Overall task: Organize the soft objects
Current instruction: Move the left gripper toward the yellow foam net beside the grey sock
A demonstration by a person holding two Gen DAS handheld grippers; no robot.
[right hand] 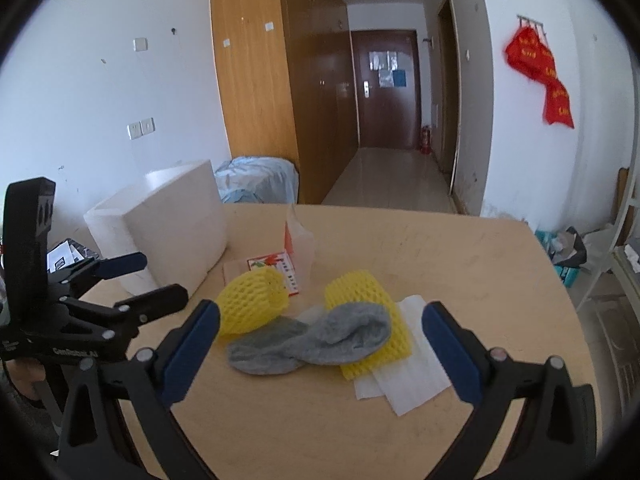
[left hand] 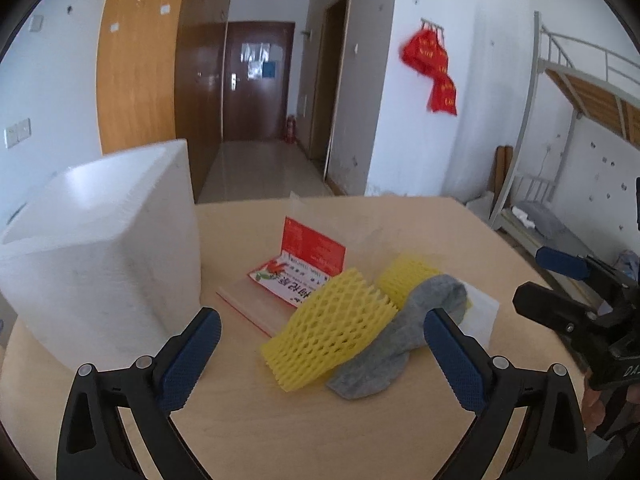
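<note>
The left claw (left hand: 322, 344) hangs released over the near edge of the bench (left hand: 360, 432), its blue fingers (left hand: 192, 360) spread wide with nothing between them but the pile beyond. The right claw (right hand: 320, 348) is likewise released and empty, low over the near edge, its pads either side of the sock as seen from its own camera, not touching it.

The soft things lie in a heap near the middle of the bench. A grey sock (right hand: 316, 340) sprawls across the front of the heap, one end draped over a yellow foam net (right hand: 368, 292) and the other touching a second net (right hand: 252, 304), which lies to the left with its open mouth showing. White paper sheets (right hand: 404, 380) lie flat under the right-hand net and stick out toward the near right. Behind the nets sits a red and white printed packet (left hand: 304, 264), with a clear plastic bag (right hand: 300, 236) standing up just behind it.

A white foam box (left hand: 100, 248) stands at the left edge of the bench, well apart from the heap.
</note>
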